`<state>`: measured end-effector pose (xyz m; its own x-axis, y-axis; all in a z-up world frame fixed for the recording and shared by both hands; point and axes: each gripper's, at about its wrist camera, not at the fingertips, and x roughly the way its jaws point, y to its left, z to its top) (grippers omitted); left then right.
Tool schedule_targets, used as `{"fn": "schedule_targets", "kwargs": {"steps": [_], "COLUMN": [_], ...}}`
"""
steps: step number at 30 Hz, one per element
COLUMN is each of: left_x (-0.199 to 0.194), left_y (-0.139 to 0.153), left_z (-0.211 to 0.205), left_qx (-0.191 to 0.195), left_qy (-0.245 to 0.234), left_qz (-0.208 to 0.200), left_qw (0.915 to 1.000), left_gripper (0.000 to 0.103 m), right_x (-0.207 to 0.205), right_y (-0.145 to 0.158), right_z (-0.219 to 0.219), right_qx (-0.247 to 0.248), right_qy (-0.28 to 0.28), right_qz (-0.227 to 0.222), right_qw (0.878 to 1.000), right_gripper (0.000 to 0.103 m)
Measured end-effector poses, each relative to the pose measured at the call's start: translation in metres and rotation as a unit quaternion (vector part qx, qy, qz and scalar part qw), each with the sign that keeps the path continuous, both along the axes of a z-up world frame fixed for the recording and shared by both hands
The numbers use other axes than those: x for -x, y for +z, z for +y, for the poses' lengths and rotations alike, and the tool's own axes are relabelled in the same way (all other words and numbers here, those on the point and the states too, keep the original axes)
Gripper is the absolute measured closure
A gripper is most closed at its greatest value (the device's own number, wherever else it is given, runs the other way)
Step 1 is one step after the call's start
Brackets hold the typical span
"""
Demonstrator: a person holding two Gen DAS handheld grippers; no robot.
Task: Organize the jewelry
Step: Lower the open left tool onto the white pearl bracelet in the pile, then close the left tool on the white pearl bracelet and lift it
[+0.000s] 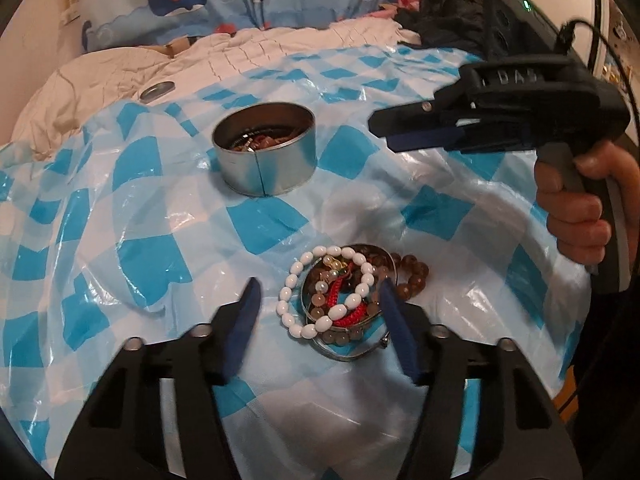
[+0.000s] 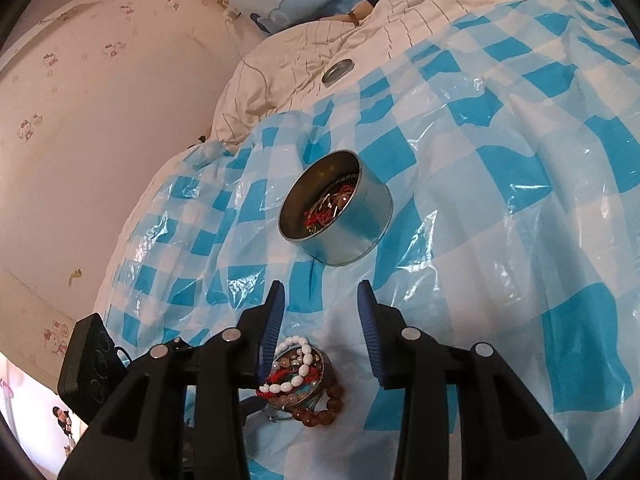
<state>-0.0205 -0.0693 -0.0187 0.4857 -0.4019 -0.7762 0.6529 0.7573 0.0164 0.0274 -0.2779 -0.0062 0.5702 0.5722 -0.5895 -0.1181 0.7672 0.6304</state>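
The left gripper (image 1: 318, 300) is spread, straddling the lid (image 1: 348, 304) heaped with bracelets on the bed's checkered sheet (image 1: 160, 220), pads not visibly pressing anything. The right gripper (image 2: 322, 312) is spread too, empty, hanging above the same pile. Biggest risk, probably: the white bracelet (image 1: 320, 292) and amber beads (image 1: 412, 276) already spill over the lid's rim, so a clumsy pinch could snag the red cord (image 1: 348, 300) and drag the whole tangle out, or tip the lid on the soft bedding. The tin (image 1: 266, 148) sits well apart. Its contents are hard to make out, just a dark jumble.
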Motion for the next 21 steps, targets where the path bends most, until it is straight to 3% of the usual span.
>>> {"fn": "schedule_targets", "kwargs": {"steps": [4,6,11,13,18,21], "left_x": [0.002,0.003,0.001,-0.004,-0.02,-0.019], "left_y": [-0.005,-0.006,-0.003,0.002,0.017,0.019], "left_z": [-0.007,-0.01,-0.006,0.001,0.031,0.032], "left_qx": [-0.008,-0.016,0.002,0.031,0.108,0.113], "left_qy": [-0.016,-0.023,-0.02,-0.01,0.033,0.019], "left_qz": [0.005,0.007,0.022,0.035,0.053,0.052], "left_qw": [0.9998,0.9996,0.9996,0.9989,0.9922,0.992], "left_gripper": [0.07,0.089,0.092,0.103,0.103,0.103], "right_x": [0.0,0.0,0.0,0.0,0.0,0.0], "right_y": [-0.003,-0.003,-0.003,-0.003,-0.003,-0.004], "right_z": [0.003,0.004,0.005,0.005,0.007,0.008], "right_qx": [0.002,0.001,0.001,0.001,0.003,0.004], "right_qy": [0.004,0.005,0.008,0.009,0.013,0.015], "right_qz": [0.002,0.003,0.002,0.002,0.002,0.003], "right_qw": [1.0,1.0,1.0,1.0,1.0,1.0], "right_gripper": [0.063,0.063,0.062,0.062,0.062,0.062]}}
